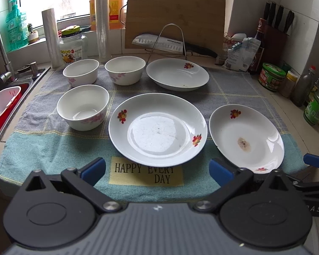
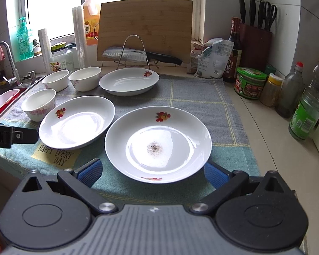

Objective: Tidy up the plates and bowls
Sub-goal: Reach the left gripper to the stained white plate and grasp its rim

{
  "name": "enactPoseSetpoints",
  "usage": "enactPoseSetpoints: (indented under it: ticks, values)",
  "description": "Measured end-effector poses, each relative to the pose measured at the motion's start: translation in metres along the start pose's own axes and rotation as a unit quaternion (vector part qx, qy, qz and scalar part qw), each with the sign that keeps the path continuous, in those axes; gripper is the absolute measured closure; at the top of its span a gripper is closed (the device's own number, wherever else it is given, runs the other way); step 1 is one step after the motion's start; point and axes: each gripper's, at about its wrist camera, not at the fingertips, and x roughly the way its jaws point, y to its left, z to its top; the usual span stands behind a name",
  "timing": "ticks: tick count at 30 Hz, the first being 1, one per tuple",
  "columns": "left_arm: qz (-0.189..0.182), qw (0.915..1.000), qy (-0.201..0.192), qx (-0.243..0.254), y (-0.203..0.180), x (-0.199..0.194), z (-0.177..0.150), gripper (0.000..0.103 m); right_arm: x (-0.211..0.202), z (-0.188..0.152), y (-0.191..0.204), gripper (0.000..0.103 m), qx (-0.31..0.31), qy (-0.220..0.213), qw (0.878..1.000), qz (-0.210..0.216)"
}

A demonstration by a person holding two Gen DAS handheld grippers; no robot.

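Observation:
Three white plates with fruit prints lie apart on a blue-grey towel (image 1: 42,146): a middle plate (image 1: 157,129) (image 2: 76,122), a stained right plate (image 1: 246,138) (image 2: 158,144) and a far plate (image 1: 177,74) (image 2: 129,81). Three white bowls with pink flowers stand apart at the left: a near bowl (image 1: 83,110) (image 2: 39,104) and two far bowls (image 1: 80,72) (image 1: 125,70). My left gripper (image 1: 157,170) is open and empty, just before the middle plate. My right gripper (image 2: 153,173) is open and empty, its fingers either side of the stained plate's near rim.
A sink (image 1: 2,97) with a red and white basin lies at the left. A cutting board (image 1: 174,19) and a knife on a wire rack (image 1: 170,42) stand behind. Bottles and jars (image 2: 304,114) and a knife block (image 2: 255,40) line the right side.

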Motion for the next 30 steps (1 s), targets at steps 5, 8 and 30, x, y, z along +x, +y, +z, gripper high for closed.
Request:
enactPoseSetpoints:
  ticks: [5, 8, 30]
  values:
    - [-0.014, 0.9998, 0.002, 0.012, 0.000, 0.008, 0.006, 0.001, 0.031, -0.017, -0.009, 0.000, 0.008, 0.025, 1.000, 0.000]
    - [-0.025, 0.9994, -0.001, 0.024, 0.000, 0.013, 0.011, 0.001, 0.049, -0.023, -0.009, 0.000, 0.010, 0.037, 0.999, -0.004]
    - [-0.160, 0.9795, 0.023, 0.119, -0.016, 0.092, 0.070, 0.001, 0.083, -0.028, -0.006, 0.000, -0.023, 0.002, 1.000, -0.001]
